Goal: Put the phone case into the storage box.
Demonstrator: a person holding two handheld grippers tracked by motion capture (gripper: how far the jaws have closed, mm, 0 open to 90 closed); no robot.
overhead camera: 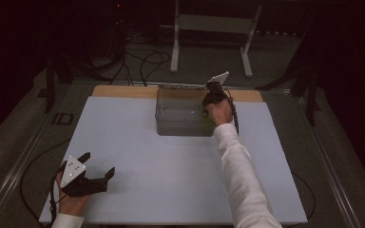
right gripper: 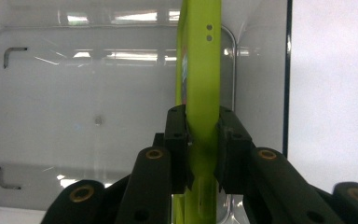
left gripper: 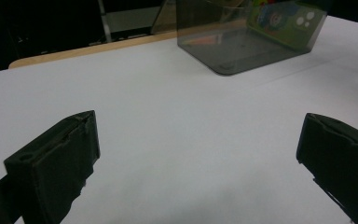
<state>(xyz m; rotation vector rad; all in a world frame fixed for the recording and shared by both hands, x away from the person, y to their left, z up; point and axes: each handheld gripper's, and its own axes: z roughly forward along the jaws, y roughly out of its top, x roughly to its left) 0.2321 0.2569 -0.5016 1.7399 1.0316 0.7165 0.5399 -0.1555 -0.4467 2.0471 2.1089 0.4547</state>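
Observation:
A clear grey plastic bin stands at the back middle of the white table top. My right gripper points down over the bin's right end, shut on a thin lime-green box that it holds edge-on inside the bin, close to the right wall. Through the bin wall in the left gripper view, the green box shows a printed face. My left gripper rests low at the front left of the table, open, with nothing between its fingers.
A wooden strip runs along the table's back edge. Behind the table stand a white metal frame and black cables on the floor. Metal rails flank the table left and right.

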